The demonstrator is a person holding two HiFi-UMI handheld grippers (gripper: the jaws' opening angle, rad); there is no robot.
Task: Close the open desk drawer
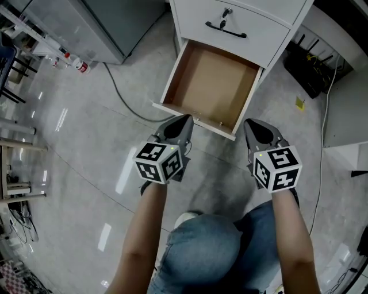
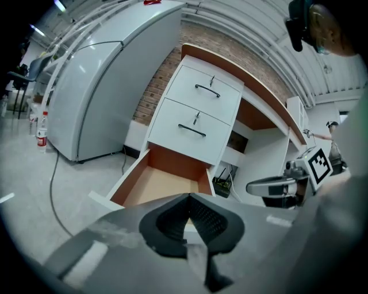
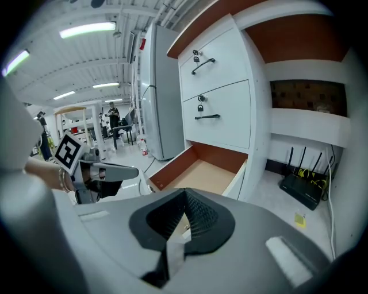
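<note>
Approach step: we hover left gripper [image 1: 185, 122] and right gripper [image 1: 249, 125], jaws of each pressed together on nothing, near the front of the open drawer [image 1: 210, 86] at the desk [image 1: 253, 14] base; next needs an even push inward.

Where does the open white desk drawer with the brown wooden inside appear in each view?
Head view: the open white drawer is at upper centre, beyond the jaws.
Left gripper view: centre-left, lower half, just above the jaws.
Right gripper view: centre, slightly low, just above the jaws.
Shared landmark: the black curved handle on the closed white drawer directly above it.
</note>
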